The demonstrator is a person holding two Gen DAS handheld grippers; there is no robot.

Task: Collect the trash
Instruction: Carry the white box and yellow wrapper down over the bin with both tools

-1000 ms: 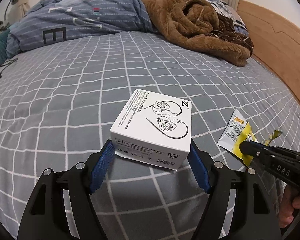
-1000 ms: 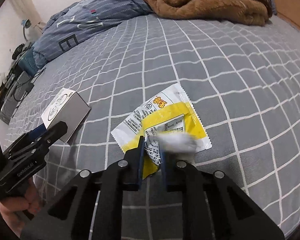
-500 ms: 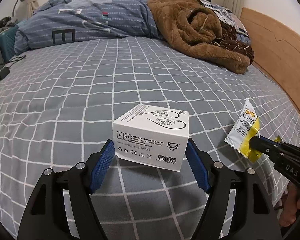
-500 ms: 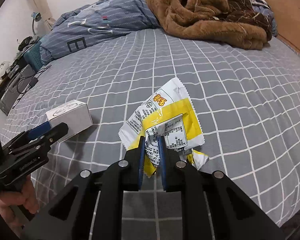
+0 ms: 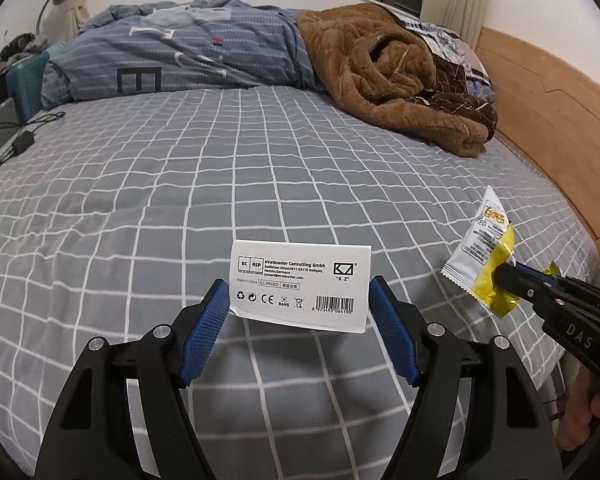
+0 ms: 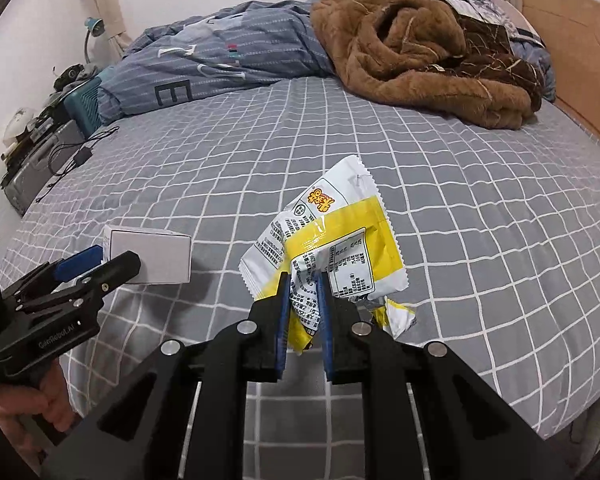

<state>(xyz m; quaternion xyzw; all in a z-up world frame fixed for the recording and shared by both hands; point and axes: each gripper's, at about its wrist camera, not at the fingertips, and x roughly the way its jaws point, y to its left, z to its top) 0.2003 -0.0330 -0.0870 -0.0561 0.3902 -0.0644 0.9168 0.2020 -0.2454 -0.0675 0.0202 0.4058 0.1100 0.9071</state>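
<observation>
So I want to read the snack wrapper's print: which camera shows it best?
The right wrist view: the snack wrapper fills the centre, face-on, pinched in the right gripper. The left wrist view shows the wrapper only small and side-on at the right edge.

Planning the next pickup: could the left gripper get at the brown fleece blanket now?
Probably not: the left gripper is shut on the white cardboard box, and the brown fleece blanket lies far across the grey checked bed.

A grey checked bed (image 5: pixel 180 184) carries a brown blanket (image 5: pixel 384 76) and a blue duvet (image 5: pixel 188 52).
</observation>
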